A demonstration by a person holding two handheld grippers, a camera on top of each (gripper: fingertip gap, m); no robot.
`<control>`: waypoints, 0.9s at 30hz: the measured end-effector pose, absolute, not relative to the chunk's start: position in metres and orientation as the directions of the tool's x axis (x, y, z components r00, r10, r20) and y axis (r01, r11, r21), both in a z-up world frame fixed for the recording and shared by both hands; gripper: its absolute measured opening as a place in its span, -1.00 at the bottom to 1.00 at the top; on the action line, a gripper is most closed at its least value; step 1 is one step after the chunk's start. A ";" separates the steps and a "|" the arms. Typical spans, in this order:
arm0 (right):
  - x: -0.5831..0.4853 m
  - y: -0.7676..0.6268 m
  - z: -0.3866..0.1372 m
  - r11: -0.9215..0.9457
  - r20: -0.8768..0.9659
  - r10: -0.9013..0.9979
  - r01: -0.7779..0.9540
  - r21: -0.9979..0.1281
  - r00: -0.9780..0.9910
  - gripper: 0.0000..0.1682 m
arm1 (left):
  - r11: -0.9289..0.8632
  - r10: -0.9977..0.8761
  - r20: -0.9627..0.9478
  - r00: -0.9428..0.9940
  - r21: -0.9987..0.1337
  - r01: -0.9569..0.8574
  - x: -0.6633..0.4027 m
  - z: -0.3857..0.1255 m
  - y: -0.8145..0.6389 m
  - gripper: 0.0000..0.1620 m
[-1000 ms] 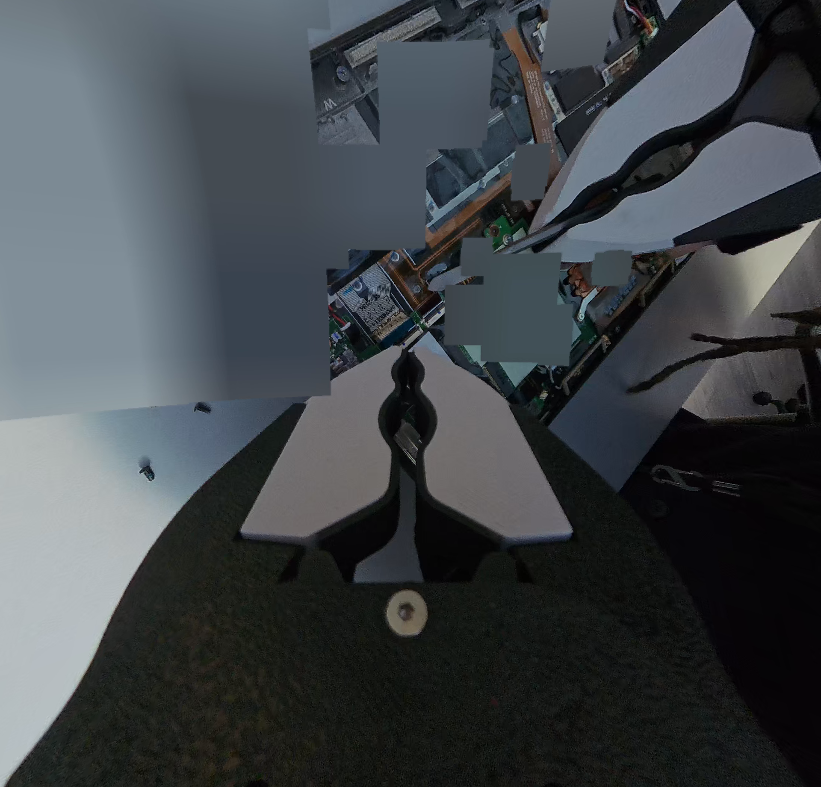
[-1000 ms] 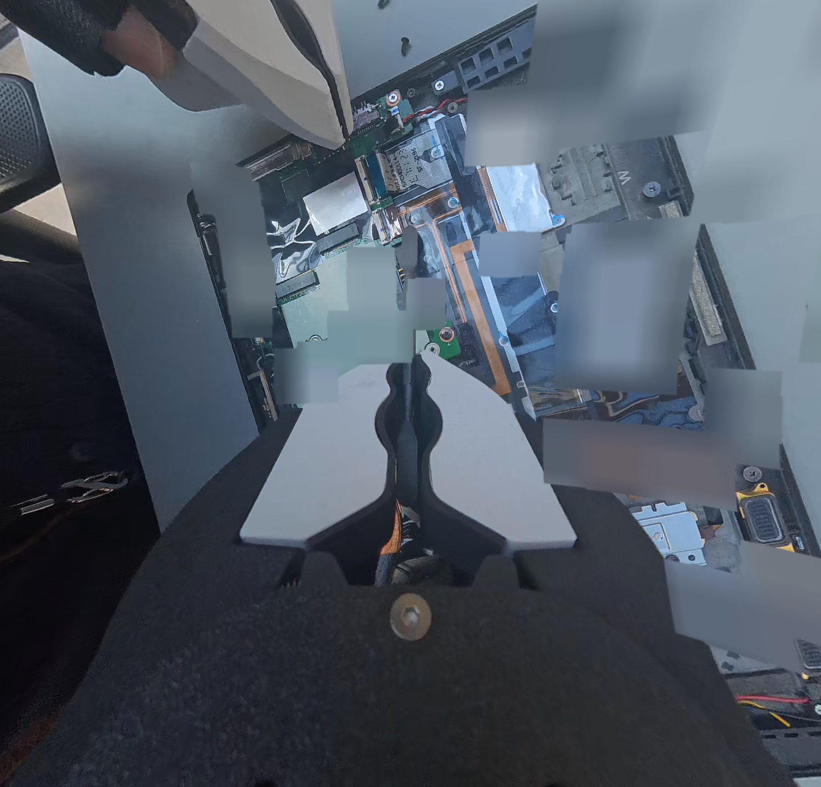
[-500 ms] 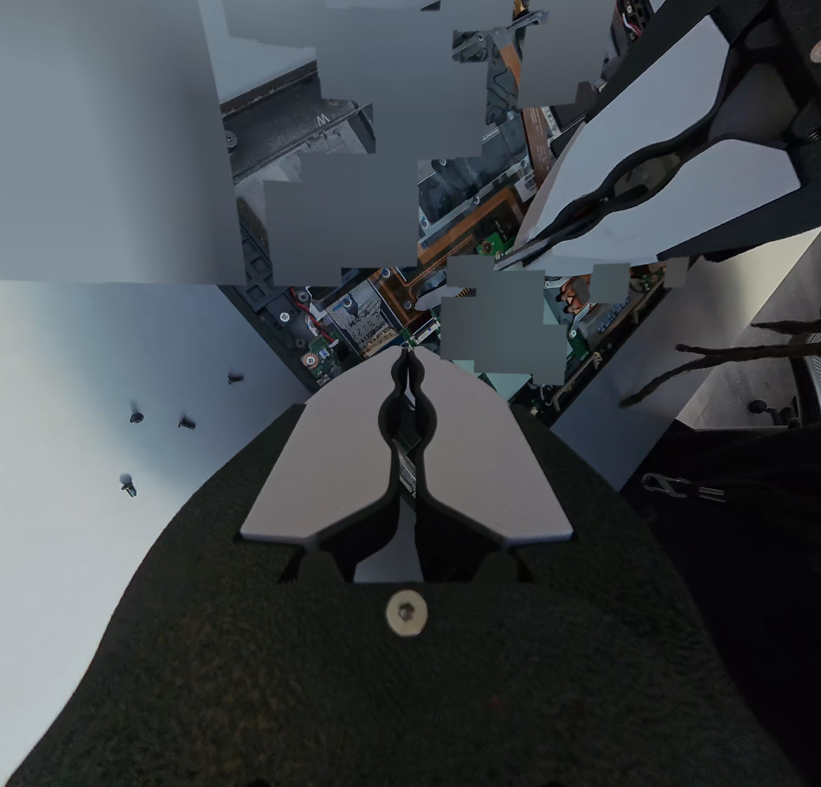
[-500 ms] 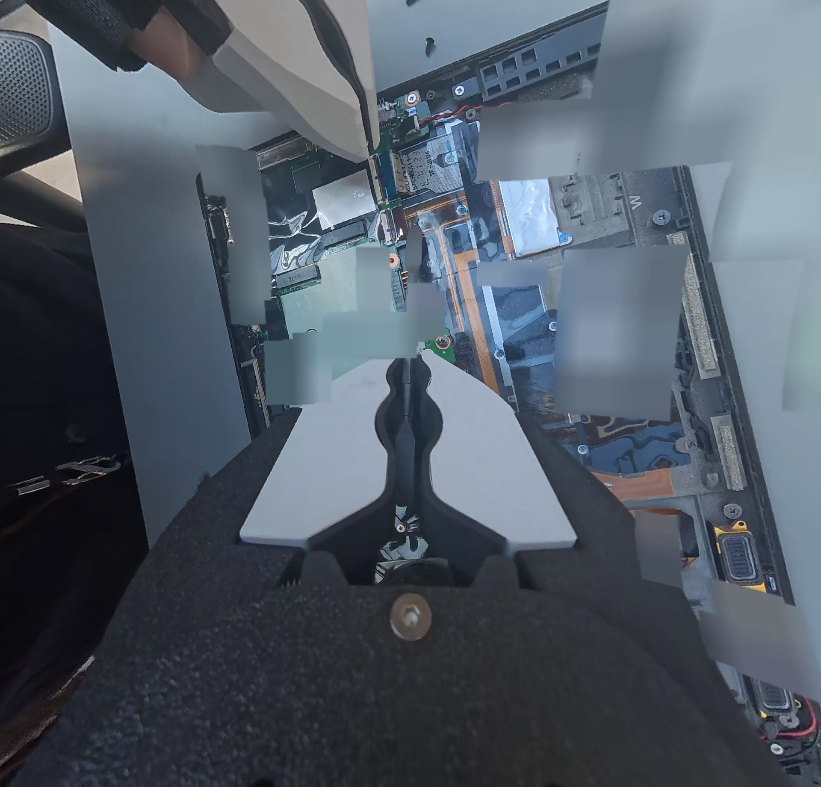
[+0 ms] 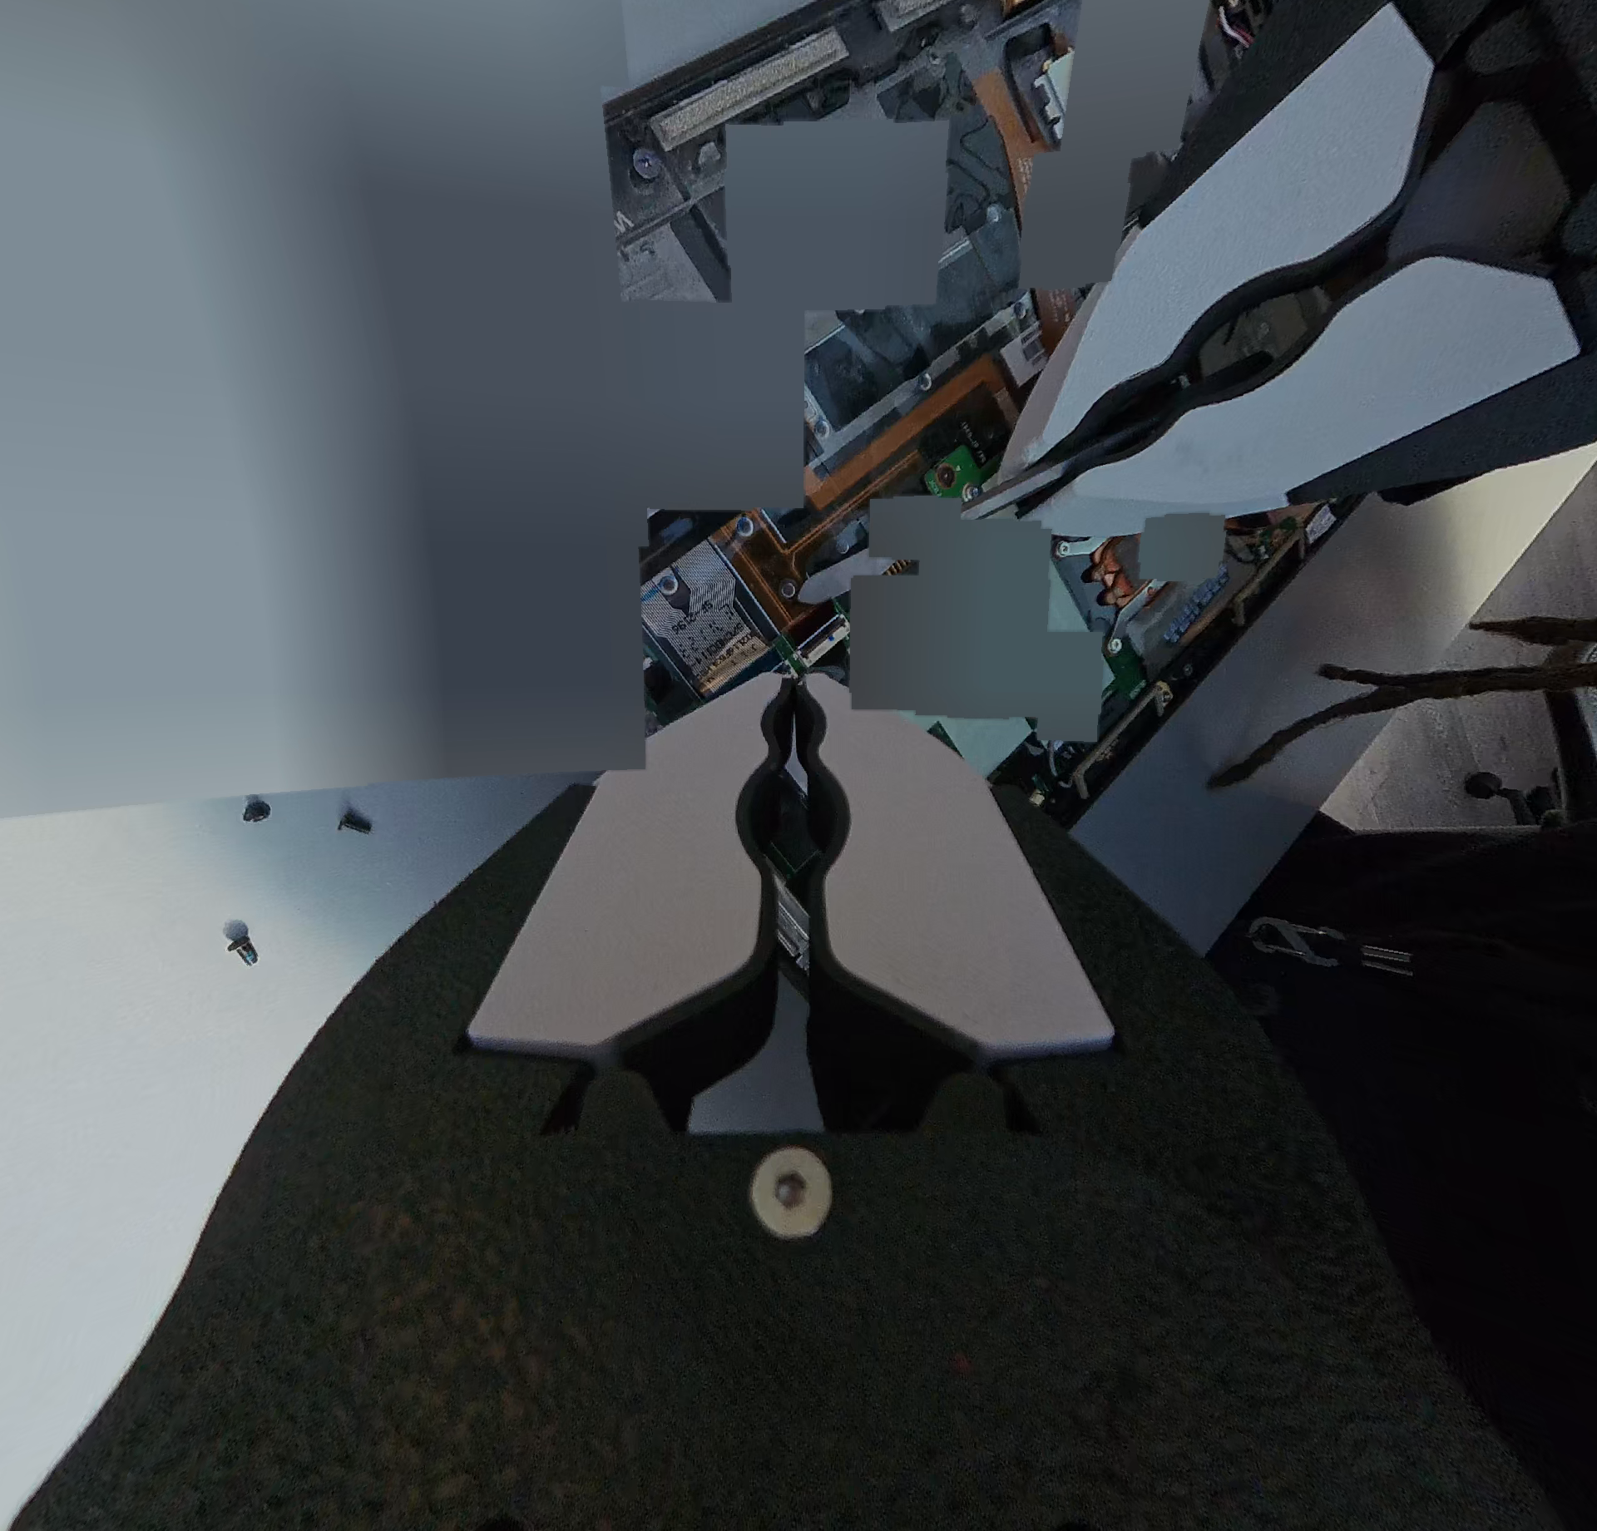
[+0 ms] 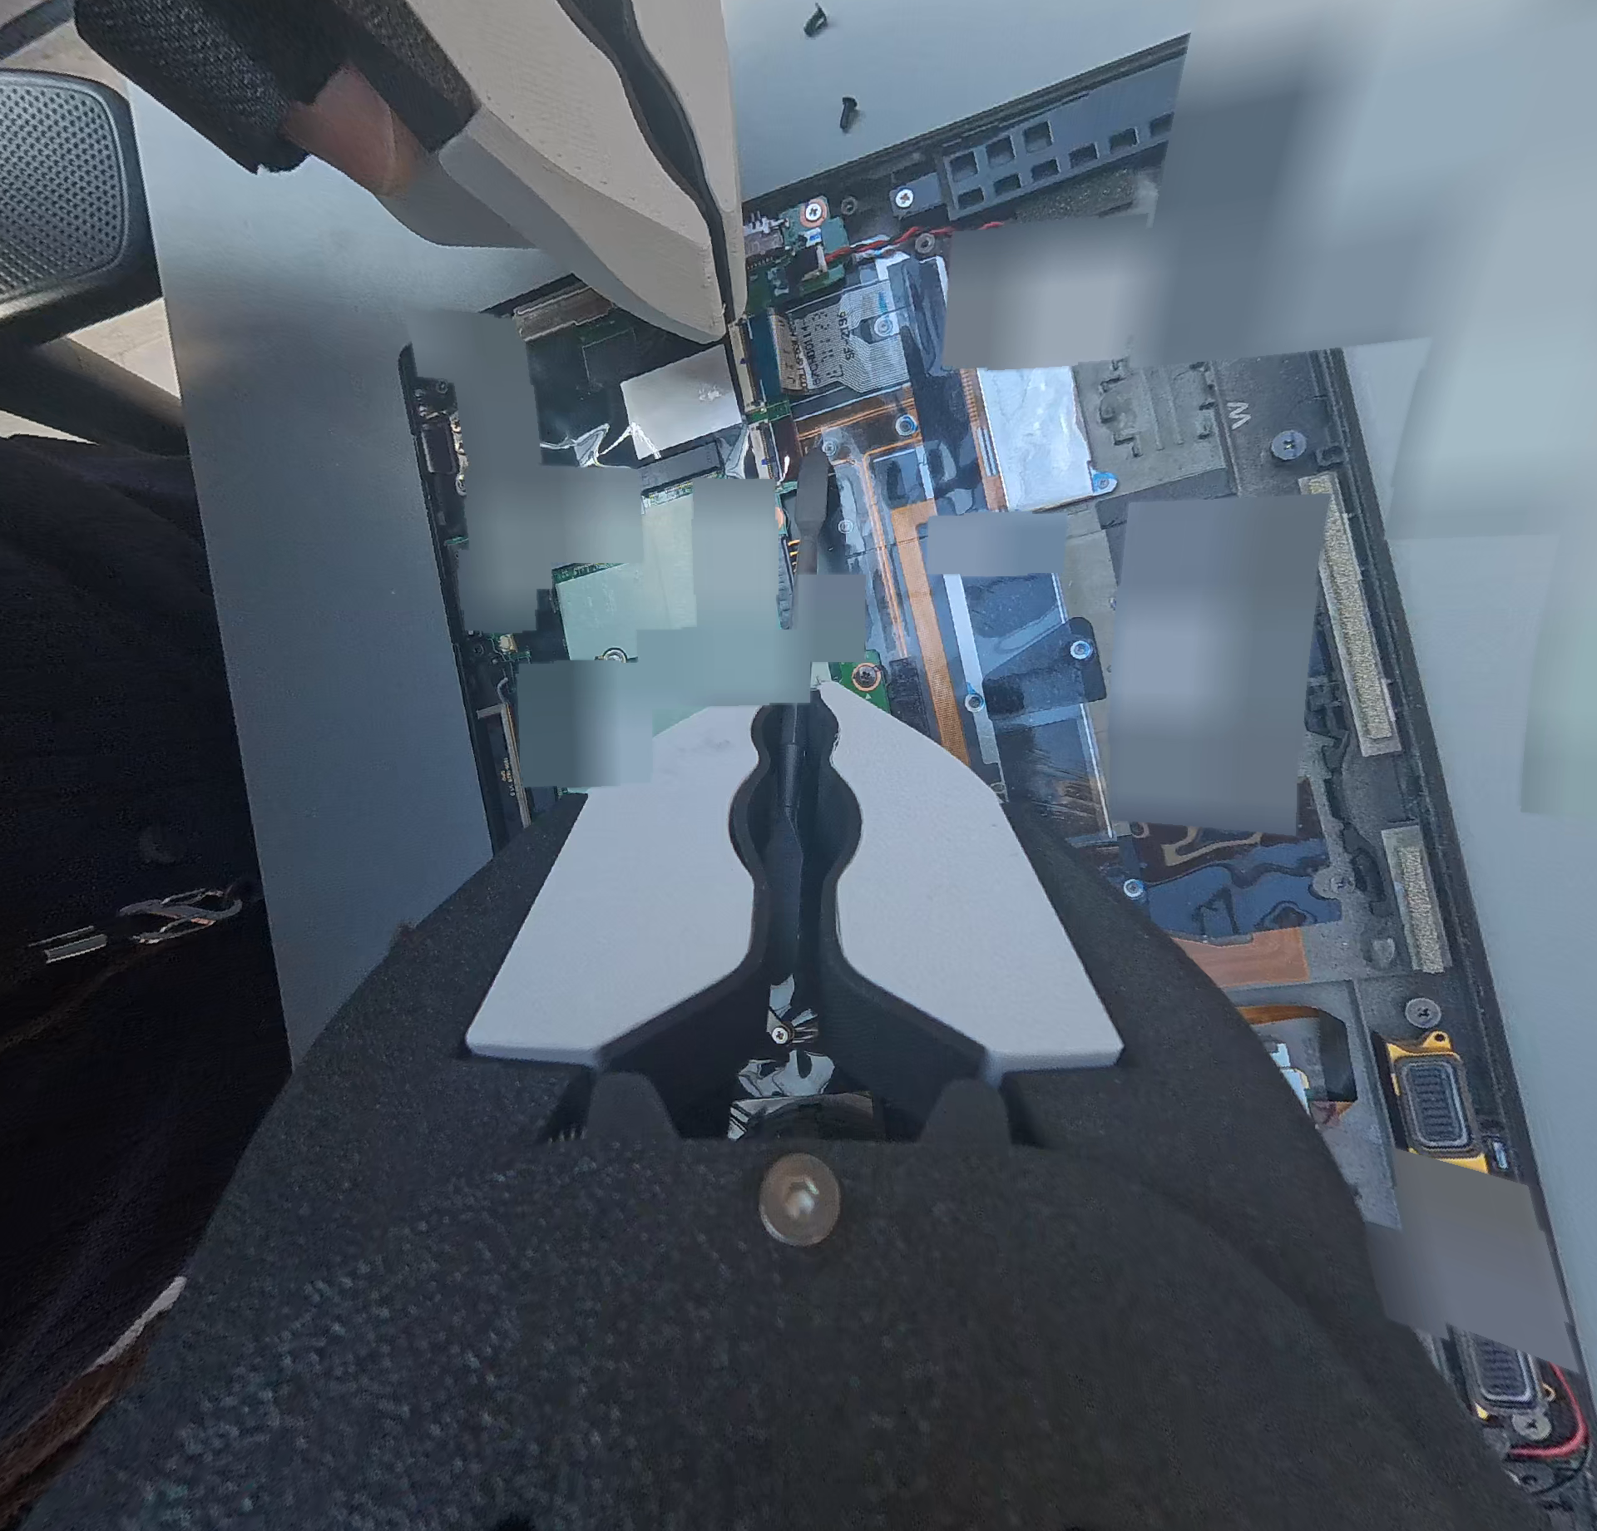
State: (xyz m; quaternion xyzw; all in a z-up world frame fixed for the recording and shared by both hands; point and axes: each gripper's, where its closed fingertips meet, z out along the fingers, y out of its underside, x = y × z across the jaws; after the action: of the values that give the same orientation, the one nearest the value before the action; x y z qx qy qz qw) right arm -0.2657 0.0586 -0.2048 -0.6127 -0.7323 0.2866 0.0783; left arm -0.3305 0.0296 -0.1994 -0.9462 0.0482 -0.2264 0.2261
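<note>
An opened laptop [image 5: 670, 224] lies on a white table with its circuit boards, copper heat pipe and ribbon cables bared; it also shows in the right wrist view [image 6: 1210, 427]. My left gripper [image 5: 793, 682] is shut, its tips down against a small connector [image 5: 817, 647] at a board's edge. In the right wrist view the left gripper [image 6: 728, 327] comes in from the top left, a hand behind it. My right gripper [image 6: 812, 696] is shut on a thin black pry tool [image 6: 812, 496] whose flat tip rests on the board by the heat pipe. The right gripper [image 5: 994, 500] shows at the upper right of the left wrist view.
Loose black screws [image 5: 244, 952] lie on the white table [image 5: 104, 1057] left of the laptop; they also show in the right wrist view [image 6: 815, 18]. The table's edge runs along the laptop's near side. A mesh chair [image 6: 60, 193] and dark clothing are beyond it. Left tips to right tips: about 8 cm.
The right gripper has drawn back from the board, so more of the tool shows ahead of its fingers. The left view swung out towards the screws and back; both stay shut.
</note>
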 end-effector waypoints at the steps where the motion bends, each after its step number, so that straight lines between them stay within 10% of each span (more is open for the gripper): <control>1: -0.266 0.058 -0.204 0.081 -0.243 0.941 0.852 -0.518 -0.237 -0.95 | -0.893 -0.194 0.407 0.893 -0.449 0.011 -0.331 -0.199 0.029 -1.00; 27: -0.255 0.049 -0.201 0.068 -0.170 0.969 0.859 -0.507 -0.177 -0.96 | -0.885 -0.213 0.353 0.911 -0.466 -0.026 -0.328 -0.203 0.024 -1.00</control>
State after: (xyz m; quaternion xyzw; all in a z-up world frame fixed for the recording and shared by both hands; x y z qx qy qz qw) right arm -0.2548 0.0493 -0.2013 -0.6325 -0.7229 0.2569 0.1069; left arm -0.3282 0.0245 -0.2030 -0.9497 0.0628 -0.2010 0.2319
